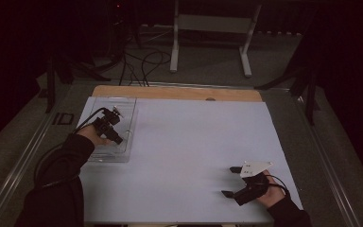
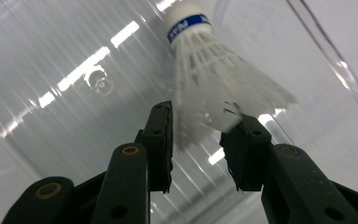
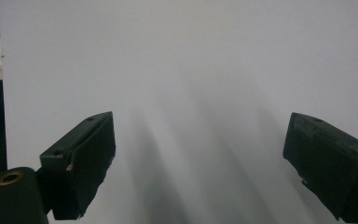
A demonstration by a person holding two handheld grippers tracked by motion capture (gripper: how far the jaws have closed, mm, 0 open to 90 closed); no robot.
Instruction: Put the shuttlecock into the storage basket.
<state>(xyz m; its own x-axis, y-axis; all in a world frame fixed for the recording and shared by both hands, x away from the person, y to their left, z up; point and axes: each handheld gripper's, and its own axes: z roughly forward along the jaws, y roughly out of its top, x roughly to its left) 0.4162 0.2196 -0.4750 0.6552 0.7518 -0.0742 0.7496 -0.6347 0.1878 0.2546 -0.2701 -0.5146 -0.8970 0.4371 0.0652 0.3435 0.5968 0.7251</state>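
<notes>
Shuttlecock (image 2: 214,79) skirt sits between left gripper (image 2: 196,140) fingers (closed lightly on feathers) inside clear tray (image 1: 125,151); squeeze gently, while right gripper (image 1: 232,181) rests open

Glossy clear plastic tray (image 2: 51,70) (ribbed); feathered shuttlecock (image 2: 214,74).

Dim room, perhaps grey carpet (image 1: 208,66)

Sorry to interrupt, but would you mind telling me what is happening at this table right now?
A person works at a white table with a gripper in each hand. The left gripper is over a clear plastic tray at the table's left, its jaws closed around the feathered skirt of a white shuttlecock with a blue band on its cork. The right gripper rests near the table's front right, jaws wide apart and holding nothing.
</notes>
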